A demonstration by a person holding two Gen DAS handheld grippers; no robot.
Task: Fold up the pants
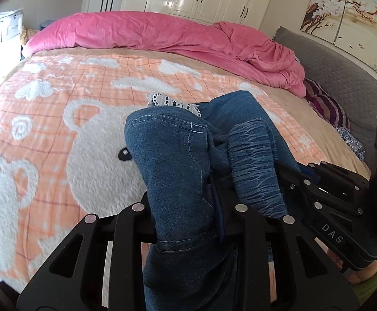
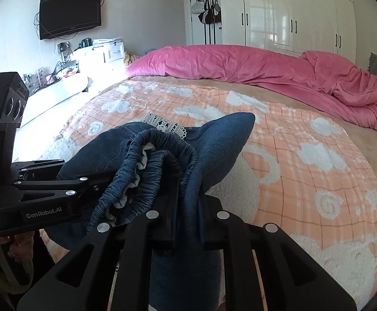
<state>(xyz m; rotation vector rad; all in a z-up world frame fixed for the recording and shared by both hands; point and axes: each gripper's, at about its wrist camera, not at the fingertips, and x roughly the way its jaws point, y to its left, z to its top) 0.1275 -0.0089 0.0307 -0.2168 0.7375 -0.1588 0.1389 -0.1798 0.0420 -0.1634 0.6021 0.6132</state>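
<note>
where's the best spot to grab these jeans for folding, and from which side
Grip the gathered elastic waistband, coming from the near edge of the bed, one gripper at each end. It is the thickest, firmest band, so it should not slip, and the legs with the lace hem then hang straight. Both already do this: the left gripper and the right gripper are shut on denim there.

The pants [image 1: 178, 171] hang over the near part of the bed [image 1: 46, 119], above the blanket [image 2: 305, 171] that covers it. The left gripper [image 1: 188, 223] and the right gripper [image 2: 186, 217] stand side by side, each with its fingers closed on the cloth; the waistband [image 2: 147, 171] lies bunched between them. Behind the blanket, a duvet [image 1: 162, 33] lies along the far edge of the bed. The wardrobe [image 2: 292, 13] stands behind it, and the television [image 2: 70, 14] hangs on the wall at the left.
</note>
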